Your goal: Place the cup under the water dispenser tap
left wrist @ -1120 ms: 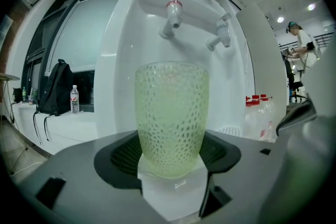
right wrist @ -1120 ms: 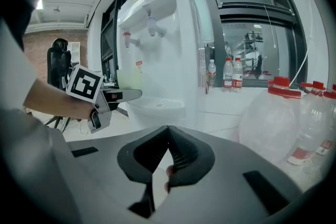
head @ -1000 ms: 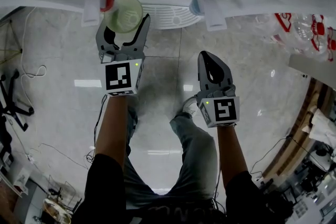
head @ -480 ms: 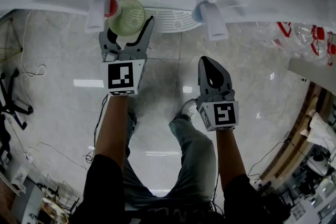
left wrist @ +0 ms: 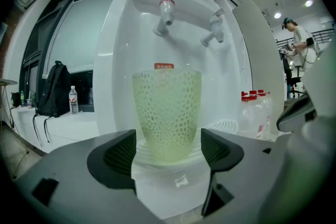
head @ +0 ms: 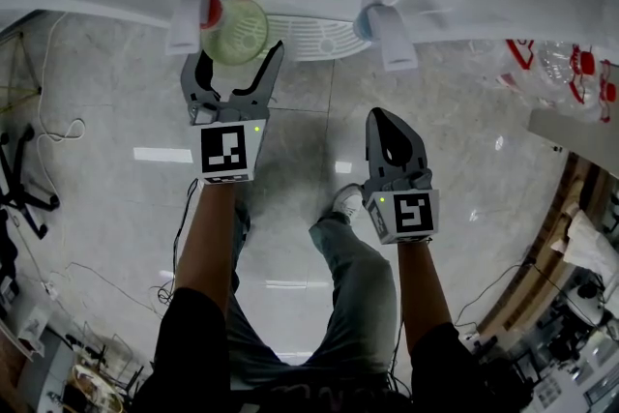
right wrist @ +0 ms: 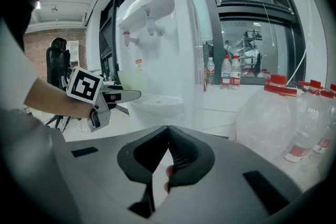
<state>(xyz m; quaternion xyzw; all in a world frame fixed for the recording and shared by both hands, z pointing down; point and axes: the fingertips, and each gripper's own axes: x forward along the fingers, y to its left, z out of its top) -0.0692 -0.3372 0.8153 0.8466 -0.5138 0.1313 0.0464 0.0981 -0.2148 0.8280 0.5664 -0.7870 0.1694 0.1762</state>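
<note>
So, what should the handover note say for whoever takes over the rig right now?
Left hand-held gripper: jaws opening, pads off the cup that stands between them.
Right hand-held gripper: shut, empty, held back from the dispenser.
Cup: upright on the drip tray, below the red tap.
Done: cup placed.
Left: probably just draw the left hand-held gripper back without tipping the cup.

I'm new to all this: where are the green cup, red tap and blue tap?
green cup [left wrist: 167,113], left gripper view, middle of its patterned wall.
red tap [left wrist: 166,10], left gripper view, its red-marked body.
blue tap [head: 365,22], head view, its blue cap.
</note>
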